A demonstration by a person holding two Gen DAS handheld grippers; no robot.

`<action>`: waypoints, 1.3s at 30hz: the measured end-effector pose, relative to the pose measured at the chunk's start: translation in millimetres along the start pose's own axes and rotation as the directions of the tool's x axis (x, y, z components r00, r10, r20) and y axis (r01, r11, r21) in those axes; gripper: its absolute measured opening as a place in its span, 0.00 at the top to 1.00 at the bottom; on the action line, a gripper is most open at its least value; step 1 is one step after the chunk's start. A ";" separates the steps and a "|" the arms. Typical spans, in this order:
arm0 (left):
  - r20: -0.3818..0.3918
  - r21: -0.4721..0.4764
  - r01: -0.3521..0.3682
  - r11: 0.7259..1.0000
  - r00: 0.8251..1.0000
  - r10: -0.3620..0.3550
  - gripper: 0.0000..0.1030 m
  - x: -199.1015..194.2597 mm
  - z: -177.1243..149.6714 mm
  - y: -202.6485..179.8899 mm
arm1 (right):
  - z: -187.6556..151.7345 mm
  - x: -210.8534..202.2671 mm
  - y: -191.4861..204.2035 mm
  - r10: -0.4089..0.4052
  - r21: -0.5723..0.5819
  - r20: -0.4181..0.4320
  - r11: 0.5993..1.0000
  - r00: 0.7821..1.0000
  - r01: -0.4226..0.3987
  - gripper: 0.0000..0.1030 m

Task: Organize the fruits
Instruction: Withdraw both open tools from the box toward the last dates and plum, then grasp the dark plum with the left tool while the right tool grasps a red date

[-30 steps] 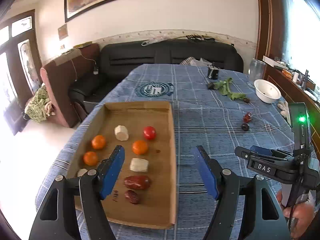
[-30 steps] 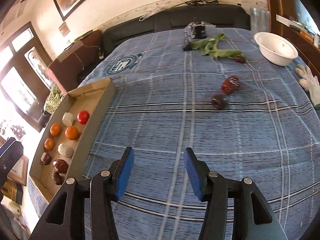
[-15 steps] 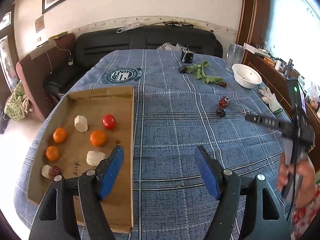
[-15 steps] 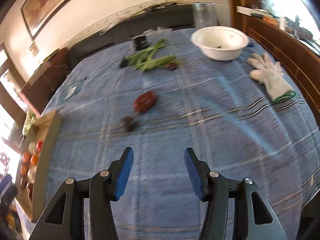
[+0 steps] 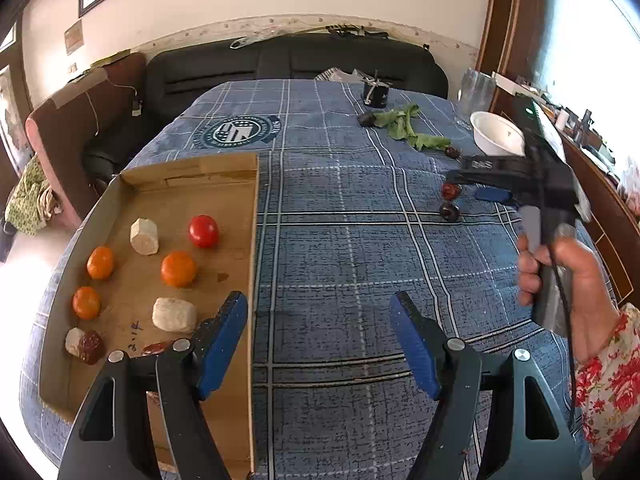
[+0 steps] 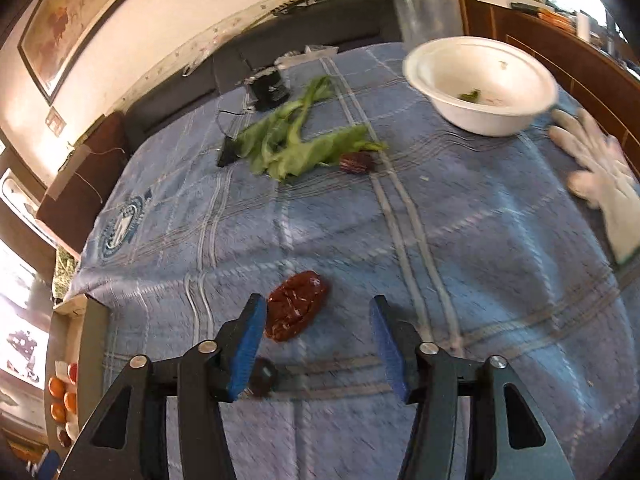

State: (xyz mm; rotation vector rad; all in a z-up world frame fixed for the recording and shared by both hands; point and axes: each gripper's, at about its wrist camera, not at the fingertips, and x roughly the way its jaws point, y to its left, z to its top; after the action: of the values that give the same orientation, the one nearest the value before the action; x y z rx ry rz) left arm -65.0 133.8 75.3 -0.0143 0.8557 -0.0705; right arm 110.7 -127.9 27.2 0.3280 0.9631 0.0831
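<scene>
A cardboard tray [image 5: 236,184] on the blue checked tablecloth holds a red tomato [image 5: 203,231], three oranges [image 5: 178,268], white chunks [image 5: 143,236] and dark red dates [image 5: 91,346]. My left gripper [image 5: 320,340] is open and empty over the cloth beside the tray's right edge. My right gripper [image 6: 318,338] is open, low over the cloth, with a wrinkled red date [image 6: 297,305] just ahead of its left finger and a darker fruit [image 6: 262,376] behind that finger. Both fruits [image 5: 451,191] show in the left wrist view beside the right gripper [image 5: 472,178].
A white bowl [image 6: 480,84] stands at the far right, with a white glove [image 6: 600,184] beside it. Green leaves [image 6: 296,144] and another dark date [image 6: 356,162] lie in the middle. A black device [image 6: 270,86] and a clear jar [image 6: 424,8] stand behind. A sofa lies beyond.
My right gripper has moved forward and down to the two loose dates. The left gripper has shifted right, off the tray, over the cloth.
</scene>
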 end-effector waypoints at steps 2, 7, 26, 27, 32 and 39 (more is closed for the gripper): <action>-0.003 0.018 0.001 1.000 1.000 -0.001 0.29 2.8 2.5 -5.4 | 0.6 6.1 5.3 0.000 -0.009 -0.011 1.000 1.000 0.000 0.41; -0.012 0.038 0.030 0.999 0.999 -0.030 0.30 11.9 9.9 -19.3 | -5.5 10.6 9.3 -0.016 -0.067 -0.019 0.998 1.000 0.015 0.71; -0.080 0.046 0.207 0.977 0.976 -0.203 0.38 126.5 66.8 -109.3 | -45.4 -49.7 -70.4 0.087 0.108 0.062 0.990 0.994 -0.093 0.71; -0.073 0.049 0.212 0.976 0.975 -0.208 0.39 128.9 67.9 -111.9 | -44.1 -49.9 -71.6 0.086 0.109 0.065 0.990 0.994 -0.093 0.71; -0.082 0.064 0.223 0.973 0.973 -0.218 0.45 148.1 71.1 -120.8 | -42.1 -52.6 -74.5 0.091 0.109 0.074 0.989 0.993 -0.098 0.71; -0.071 0.098 0.257 0.961 0.965 -0.251 0.74 152.6 66.7 -126.8 | -40.8 -42.6 -72.3 0.085 0.093 0.054 0.992 0.995 -0.090 0.71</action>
State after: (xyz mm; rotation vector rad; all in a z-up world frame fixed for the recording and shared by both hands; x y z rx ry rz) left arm 78.0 -4.1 9.2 -0.0227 0.9033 -0.3597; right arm 47.5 -195.9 17.0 0.4579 0.9047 0.1088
